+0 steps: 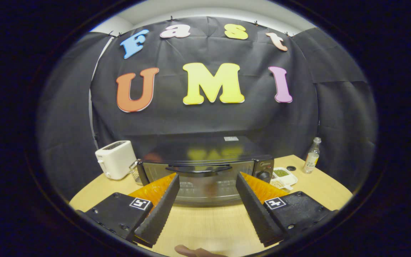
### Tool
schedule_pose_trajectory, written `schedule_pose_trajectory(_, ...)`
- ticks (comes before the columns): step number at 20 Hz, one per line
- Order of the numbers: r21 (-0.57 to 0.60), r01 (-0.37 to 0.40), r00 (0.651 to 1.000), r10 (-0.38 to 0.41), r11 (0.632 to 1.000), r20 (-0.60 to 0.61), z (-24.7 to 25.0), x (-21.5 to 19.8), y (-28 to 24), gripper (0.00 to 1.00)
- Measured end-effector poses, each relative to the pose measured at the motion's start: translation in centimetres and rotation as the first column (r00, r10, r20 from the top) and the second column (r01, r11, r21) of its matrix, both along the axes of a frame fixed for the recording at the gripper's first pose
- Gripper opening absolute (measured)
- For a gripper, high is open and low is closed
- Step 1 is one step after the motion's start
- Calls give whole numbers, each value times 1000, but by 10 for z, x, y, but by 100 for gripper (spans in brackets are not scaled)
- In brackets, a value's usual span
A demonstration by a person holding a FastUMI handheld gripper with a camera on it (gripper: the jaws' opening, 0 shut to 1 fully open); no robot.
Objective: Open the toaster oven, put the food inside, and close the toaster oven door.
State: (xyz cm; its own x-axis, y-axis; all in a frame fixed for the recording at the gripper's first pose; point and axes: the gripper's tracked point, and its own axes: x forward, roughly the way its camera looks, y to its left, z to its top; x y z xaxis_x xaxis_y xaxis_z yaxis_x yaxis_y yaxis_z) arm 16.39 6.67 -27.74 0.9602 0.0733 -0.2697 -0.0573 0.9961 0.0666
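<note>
Gripper view looks across a pale wooden counter [205, 225] toward the black-cloth booth wall [205, 117]. On the counter, just ahead of the fingers, stands the toaster oven [205, 167], dark with a glass door that is closed; its handle [199, 169] runs along the top of the door and its knobs [263, 175] sit beside the door. A white toaster [115, 159] stands on the other side of the oven, with a small wire basket [134, 172] between the two. Past the knobs lies a white divided tray of food [283, 177], and beyond it a small clear bottle [311, 156] stands upright near the counter's edge. The tool [207, 182] is spread wide, its fingers [159, 210] apart and holding nothing, their tips framing the oven door without touching it. A fingertip [191, 251] of a person shows at the near edge of the counter.
</note>
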Motion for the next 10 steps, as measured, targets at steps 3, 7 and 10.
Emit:
schedule_pose_trajectory(3,7,-8,996,8,1000,90,42,-39,-8,100)
schedule_pose_trajectory(7,-6,5,973,-4,1000,231,98,-100,-25,100)
schedule_pose_trajectory(10,-46,-18,973,28,999,229,113,-135,-24,100)
